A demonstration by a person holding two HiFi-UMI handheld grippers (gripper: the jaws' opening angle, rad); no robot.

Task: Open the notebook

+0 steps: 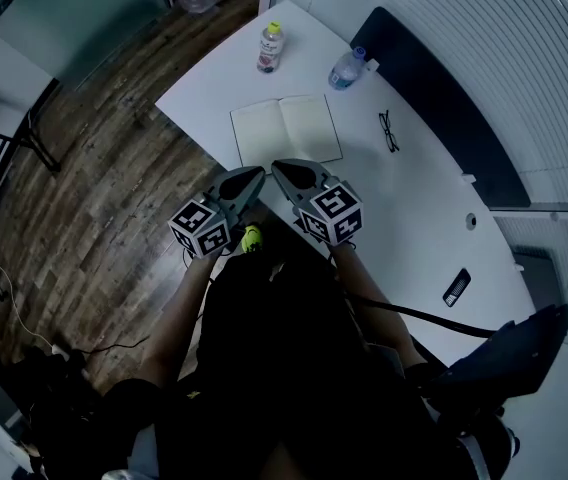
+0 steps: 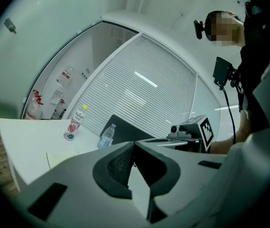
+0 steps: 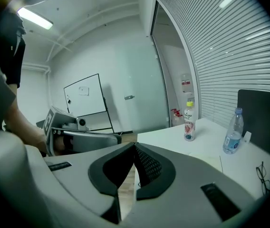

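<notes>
Head view, seen from above my shoulders. My left fingers [image 1: 244, 186] are closed tip to tip with nothing between them; my right fingers [image 1: 300, 176] are likewise closed and empty. Each gripper view confirms this: the dark pads meet at the front and only a narrow wedge of gap shows behind the tips. The two pairs of fingers sit side by side, tips close together but apart, over the near edge of the white counter [image 1: 414, 198].

The notebook [image 1: 286, 131] lies at 12 o'clock from both fingertips, just beyond them, flat on the counter and open, with two pale pages on either side of a central fold. Neither pair of fingers touches it.

A yellow-capped juice bottle [image 1: 270, 48] stands upright at 12 o'clock from the notebook, near the far corner of the counter. A clear water bottle [image 1: 347, 68] stands at 1 o'clock. A pair of glasses [image 1: 389, 131] lies at 3 o'clock, apart from the right page.
</notes>
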